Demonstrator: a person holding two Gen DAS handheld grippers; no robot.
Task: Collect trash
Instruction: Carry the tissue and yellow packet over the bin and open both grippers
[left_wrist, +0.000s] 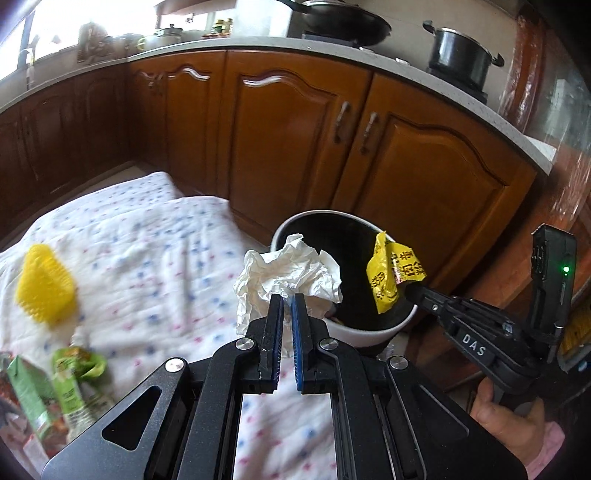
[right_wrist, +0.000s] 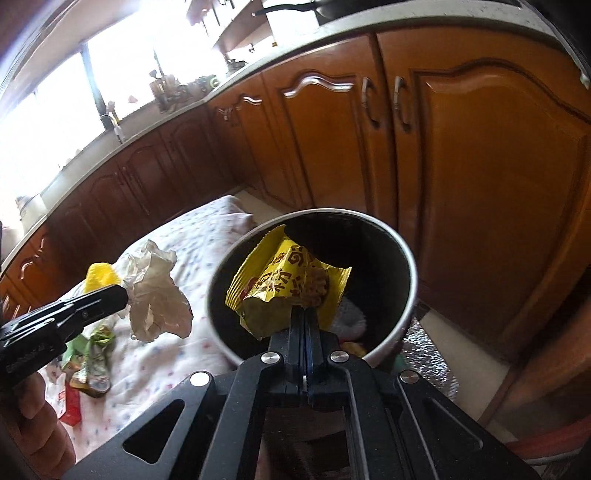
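Our left fingers (left_wrist: 287, 301) are clamped on a crumpled paper (left_wrist: 284, 273), our right fingers (right_wrist: 306, 314) on a yellow wrapper (right_wrist: 280, 284). The wrapper hangs over the bin (right_wrist: 406, 266) mouth, the paper just beside its rim. Both look light and soft; an edge pinch should do, though the wrapper seems slippery. More litter (left_wrist: 70, 373) lies on the dotted cloth (left_wrist: 155, 236) covering the tabletop.
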